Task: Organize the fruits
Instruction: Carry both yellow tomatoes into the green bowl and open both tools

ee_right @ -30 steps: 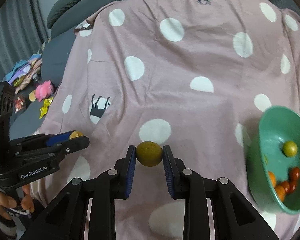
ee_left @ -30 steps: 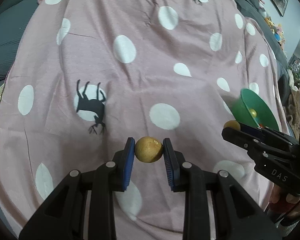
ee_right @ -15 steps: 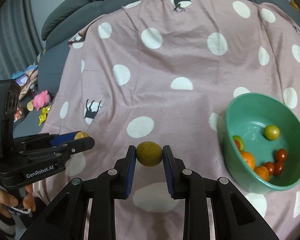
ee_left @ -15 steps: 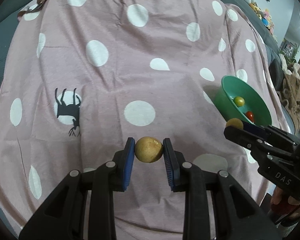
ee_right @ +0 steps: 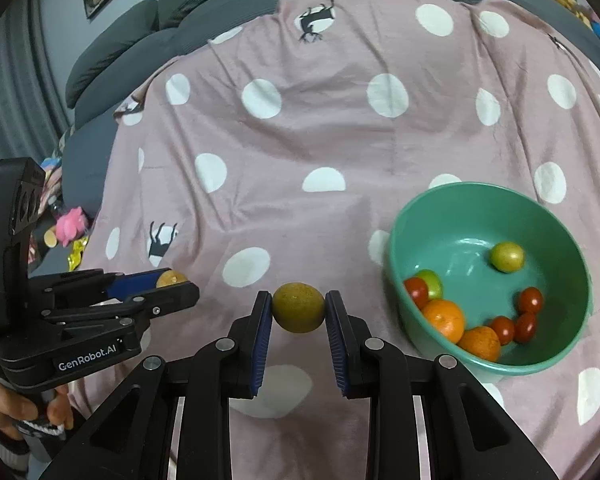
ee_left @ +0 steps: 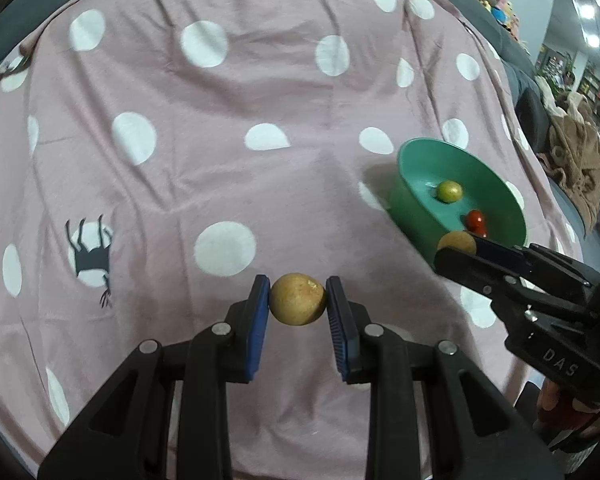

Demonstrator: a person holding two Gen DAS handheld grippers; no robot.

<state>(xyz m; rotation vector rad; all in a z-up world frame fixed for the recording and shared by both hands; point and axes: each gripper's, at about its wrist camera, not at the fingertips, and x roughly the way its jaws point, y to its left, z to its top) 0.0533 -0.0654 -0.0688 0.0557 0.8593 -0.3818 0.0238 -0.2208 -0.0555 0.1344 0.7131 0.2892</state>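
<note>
My left gripper point(ee_left: 297, 299) is shut on a round tan-yellow fruit point(ee_left: 297, 299), held above the pink dotted blanket point(ee_left: 220, 184). In the right wrist view my right gripper point(ee_right: 298, 307) is shut on an olive-yellow fruit point(ee_right: 298, 307), just left of the green bowl point(ee_right: 572, 240). Inside the bowl lie oranges point(ee_right: 444, 320), red cherry tomatoes point(ee_right: 530, 300) and a yellow-green fruit point(ee_right: 507, 256). From the left wrist view the bowl point(ee_left: 420, 204) sits to the right, with the right gripper point(ee_left: 458, 245) and its fruit at the bowl's near rim. The left gripper point(ee_right: 172, 279) shows at the left of the right wrist view.
The blanket covers a grey sofa point(ee_right: 116, 52), with cushions along the back. Toys and wrappers point(ee_right: 70, 228) lie off the blanket's left edge. A brown garment point(ee_left: 576, 164) lies at the far right. A hand point(ee_right: 16, 412) grips the left handle.
Both grippers have carried their fruits across the blanket toward the green bowl. The bowl now sits closer and fuller in both views, and more of its contents show.
</note>
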